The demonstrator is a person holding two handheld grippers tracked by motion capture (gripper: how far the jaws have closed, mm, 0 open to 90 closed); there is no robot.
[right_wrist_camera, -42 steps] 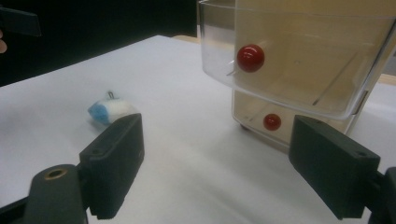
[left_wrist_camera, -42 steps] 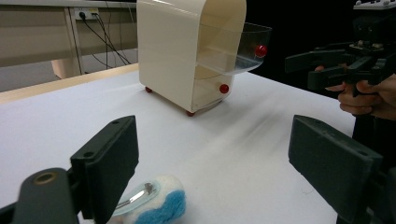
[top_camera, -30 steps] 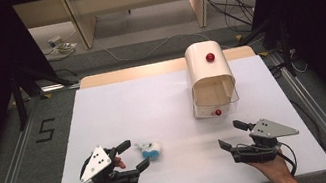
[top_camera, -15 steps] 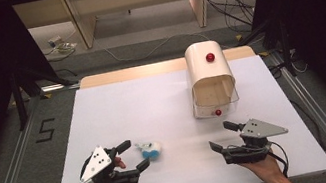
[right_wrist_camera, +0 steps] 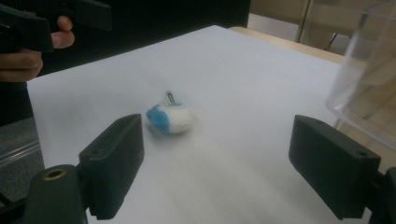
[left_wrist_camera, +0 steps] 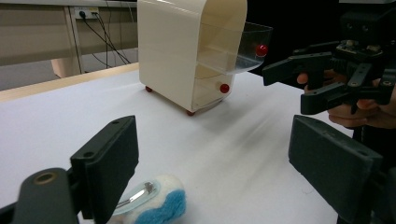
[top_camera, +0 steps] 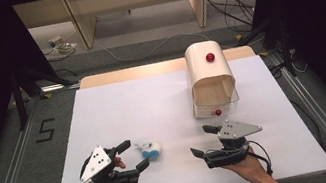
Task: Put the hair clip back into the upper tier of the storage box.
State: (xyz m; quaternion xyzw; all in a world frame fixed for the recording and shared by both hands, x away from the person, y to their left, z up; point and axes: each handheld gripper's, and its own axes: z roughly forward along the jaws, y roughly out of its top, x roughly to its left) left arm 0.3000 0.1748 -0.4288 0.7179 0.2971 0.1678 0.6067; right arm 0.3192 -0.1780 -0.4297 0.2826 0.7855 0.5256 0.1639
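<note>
**Both claws open, the puff between them**

We see a white and blue puff (top_camera: 151, 149) lying on the white table (top_camera: 153, 103), near the front edge. A metal clip shows on its top. Our left claw (top_camera: 130, 154) sits just beside it, jaws spread wide, the puff at the mouth of the gap and nothing gripped; in the left gripper view the puff (left_wrist_camera: 149, 205) lies low beside the left-hand jaw, whether touching we cannot tell. Our right claw (top_camera: 201, 140) rests on the table well apart from the puff, also spread and empty, pointing toward it; the right gripper view has the puff (right_wrist_camera: 169, 117) ahead between the jaws. Behind the right claw stands a cream drawer box (top_camera: 209, 70) with red knobs, its lower clear drawer (top_camera: 216, 107) pulled out.
</note>
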